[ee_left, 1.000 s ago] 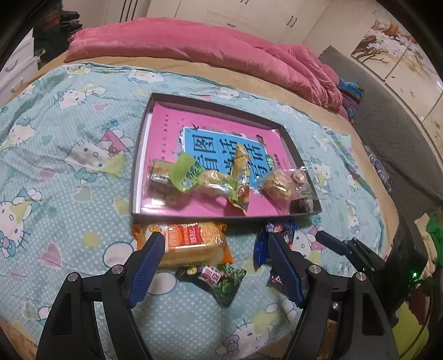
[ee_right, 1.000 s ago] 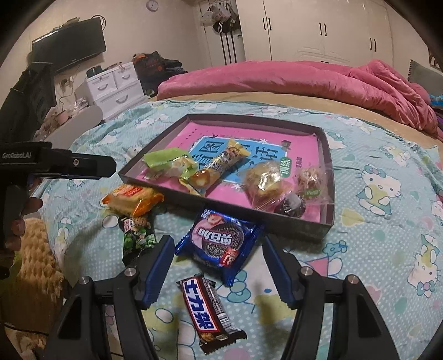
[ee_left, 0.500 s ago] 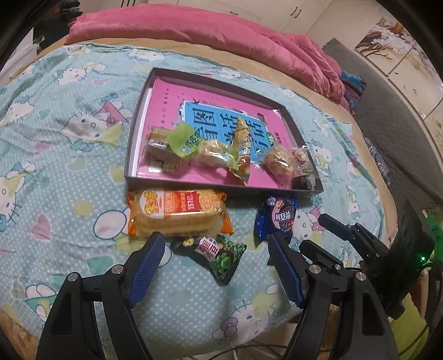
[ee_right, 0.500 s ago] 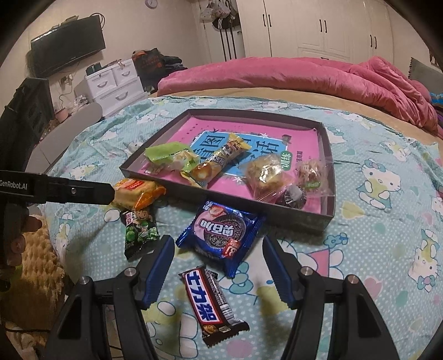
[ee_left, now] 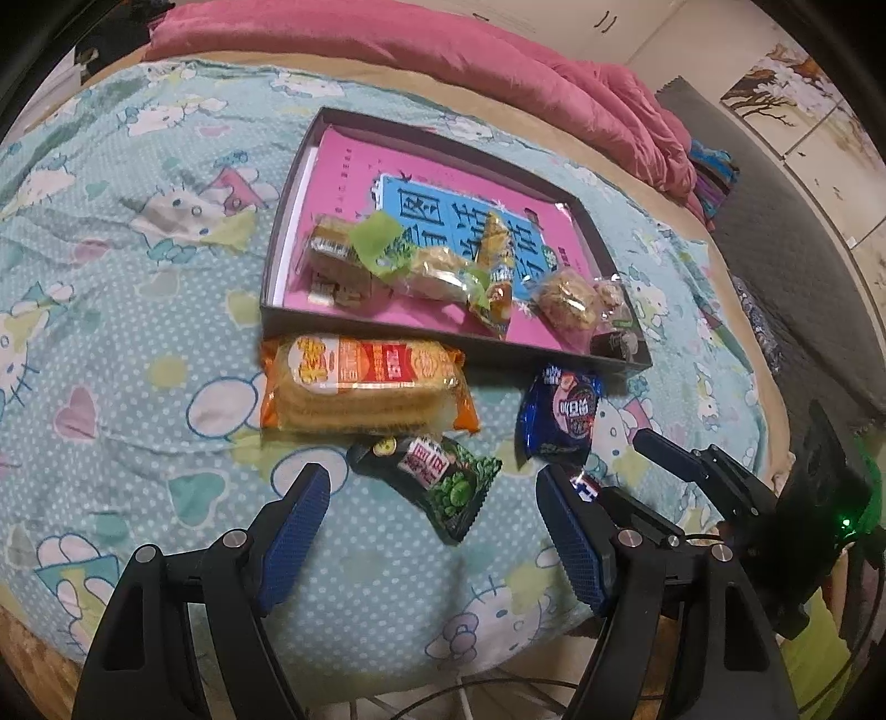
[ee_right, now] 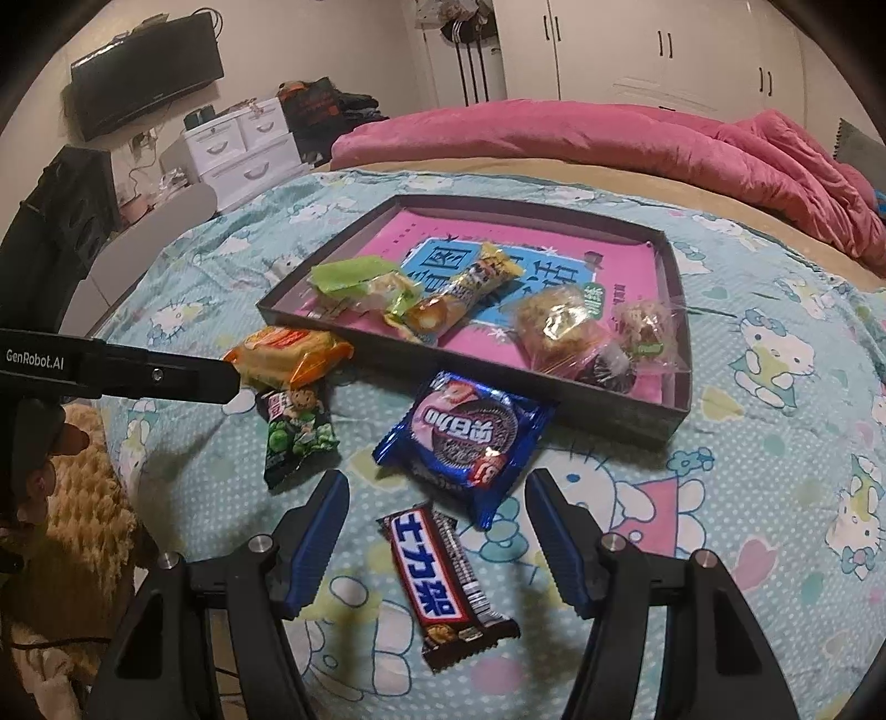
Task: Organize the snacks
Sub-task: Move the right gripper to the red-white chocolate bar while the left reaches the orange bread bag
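Snack wrappers [ee_right: 464,437]: glossy, crinkled plastic film
Bedsheet [ee_right: 775,498]: soft matt printed cloth
Tray [ee_right: 609,412]: matt dark card
Fingers [ee_left: 296,518]: ribbed blue rubbery pads
Blanket [ee_right: 609,138]: plush pink

Bed cover [ee_right: 775,498]: cartoon-cat print
Pink quilt [ee_right: 609,138]: 12 o'clock
White wardrobe [ee_right: 637,50]: 12 o'clock
Television [ee_right: 147,72]: 10 o'clock

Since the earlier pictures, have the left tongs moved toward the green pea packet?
Yes. In the left wrist view the left tongs have come closer to the green pea packet, which now lies higher in the frame, just beyond the open fingertips.
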Demonstrator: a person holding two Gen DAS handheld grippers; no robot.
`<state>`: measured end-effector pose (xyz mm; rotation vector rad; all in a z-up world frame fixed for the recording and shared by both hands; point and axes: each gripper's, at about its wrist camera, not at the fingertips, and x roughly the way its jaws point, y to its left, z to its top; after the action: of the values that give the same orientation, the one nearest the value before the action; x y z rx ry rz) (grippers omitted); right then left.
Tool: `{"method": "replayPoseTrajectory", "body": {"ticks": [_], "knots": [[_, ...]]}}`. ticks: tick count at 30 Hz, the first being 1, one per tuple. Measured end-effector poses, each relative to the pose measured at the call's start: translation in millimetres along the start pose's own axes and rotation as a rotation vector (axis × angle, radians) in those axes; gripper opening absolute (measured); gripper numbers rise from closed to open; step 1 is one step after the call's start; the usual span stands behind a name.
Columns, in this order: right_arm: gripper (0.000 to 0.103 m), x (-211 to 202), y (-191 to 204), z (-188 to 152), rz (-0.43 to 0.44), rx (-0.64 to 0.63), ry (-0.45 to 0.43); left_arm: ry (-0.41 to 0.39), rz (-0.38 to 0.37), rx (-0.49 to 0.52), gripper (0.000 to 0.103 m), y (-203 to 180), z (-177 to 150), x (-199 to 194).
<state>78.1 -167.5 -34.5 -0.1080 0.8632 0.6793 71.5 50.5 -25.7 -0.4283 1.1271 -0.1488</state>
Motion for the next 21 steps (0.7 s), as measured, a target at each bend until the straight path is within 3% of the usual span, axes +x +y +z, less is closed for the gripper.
{"method": "replayPoseTrajectory", "body": {"ticks": [9, 21], "knots": [[0.066, 2, 6, -2, -0.010, -0.032, 0.026, -0.004, -0.016, -0.105, 0.078, 25, 3, 4], [0.066, 10, 3, -7, -0.033, -0.048, 0.089, 0.030, -0.170, -0.229, 0.077, 40, 7, 24]]}}
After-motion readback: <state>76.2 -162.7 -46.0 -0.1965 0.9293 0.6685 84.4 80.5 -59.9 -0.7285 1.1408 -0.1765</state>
